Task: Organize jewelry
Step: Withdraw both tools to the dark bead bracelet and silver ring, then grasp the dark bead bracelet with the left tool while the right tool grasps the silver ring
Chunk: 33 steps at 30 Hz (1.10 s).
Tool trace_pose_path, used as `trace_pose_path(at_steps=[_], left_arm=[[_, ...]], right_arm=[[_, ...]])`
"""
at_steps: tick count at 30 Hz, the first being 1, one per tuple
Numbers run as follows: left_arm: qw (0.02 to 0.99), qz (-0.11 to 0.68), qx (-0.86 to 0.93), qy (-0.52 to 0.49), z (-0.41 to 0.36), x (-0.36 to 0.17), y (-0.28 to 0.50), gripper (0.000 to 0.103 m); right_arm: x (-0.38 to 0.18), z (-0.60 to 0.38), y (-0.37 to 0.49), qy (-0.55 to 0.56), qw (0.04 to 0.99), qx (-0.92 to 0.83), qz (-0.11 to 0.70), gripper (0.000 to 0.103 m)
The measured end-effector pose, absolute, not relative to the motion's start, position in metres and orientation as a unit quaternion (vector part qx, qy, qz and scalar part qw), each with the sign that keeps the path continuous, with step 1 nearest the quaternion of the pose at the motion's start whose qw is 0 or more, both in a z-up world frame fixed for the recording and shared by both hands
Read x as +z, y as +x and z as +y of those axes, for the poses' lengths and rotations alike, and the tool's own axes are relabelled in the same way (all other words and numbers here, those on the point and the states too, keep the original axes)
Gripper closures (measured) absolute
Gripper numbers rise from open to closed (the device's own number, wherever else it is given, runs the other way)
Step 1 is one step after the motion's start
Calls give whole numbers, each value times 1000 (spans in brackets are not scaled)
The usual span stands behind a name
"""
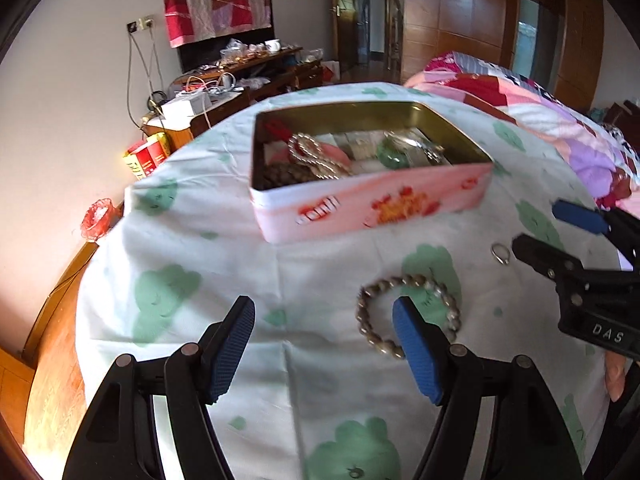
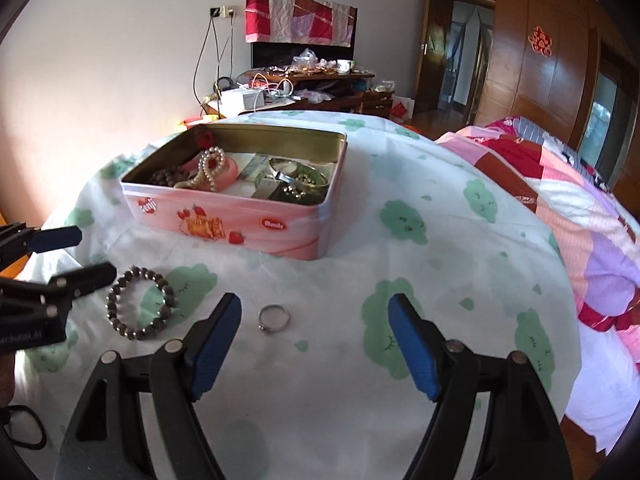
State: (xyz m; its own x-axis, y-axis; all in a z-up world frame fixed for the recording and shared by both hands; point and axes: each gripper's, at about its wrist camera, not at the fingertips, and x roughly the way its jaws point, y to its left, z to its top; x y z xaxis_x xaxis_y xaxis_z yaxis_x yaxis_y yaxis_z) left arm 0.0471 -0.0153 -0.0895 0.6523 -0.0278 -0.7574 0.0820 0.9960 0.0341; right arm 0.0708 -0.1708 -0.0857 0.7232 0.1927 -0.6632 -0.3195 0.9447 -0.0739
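A pink open tin box (image 1: 372, 204) (image 2: 224, 220) stands on the cloth-covered table and holds pearl beads (image 1: 312, 156) (image 2: 208, 172), dark beads, a green bangle (image 1: 390, 156) and metal bangles (image 2: 288, 174). A dark bead bracelet (image 1: 408, 316) (image 2: 138, 306) and a small silver ring (image 1: 501, 254) (image 2: 274, 318) lie on the cloth in front of the box. My left gripper (image 1: 324, 344) (image 2: 80, 256) is open and empty, its right finger over the bracelet. My right gripper (image 2: 316, 344) (image 1: 548, 228) is open and empty, the ring just ahead of its left finger.
The table wears a white cloth with green cloud prints (image 2: 440, 280). A bed with a pink patchwork quilt (image 2: 580, 208) lies to the right. A cluttered wooden cabinet (image 2: 312, 84) stands behind, by the wall.
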Motion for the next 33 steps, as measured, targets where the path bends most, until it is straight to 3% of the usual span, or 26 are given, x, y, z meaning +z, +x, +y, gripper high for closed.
trace_pose_path(at_steps=[7,8,9,11,12,20,25,33], left_arm=[[902,427,-45,38,-20,-102,46,33],[902,427,-49,38,-21,-102,46,48],[902,427,-58,37,-21,-102,45,56],[900,429,-71,35,-24,-100,44,88],[899,430,-76,40,-26,-100,44,94],[908,412,-72,10,-6,-85,41,97],[915,400,-57,10,4,-78,43,97],[913,405,-47,12,6,-87,45,96]], right_arm=[[-88,-169,69,-101,925,135,342,25],[-89,-168,69,-103,924,136,344,25],[-89,-168,69,-105,923,137,345,25],[-91,-165,69,-111,920,140,350,25],[-92,-163,70,-115,919,140,351,25],[-94,-162,72,-118,914,146,359,27],[-97,-160,73,-122,910,147,367,41],[-102,-159,78,-120,902,153,386,50]])
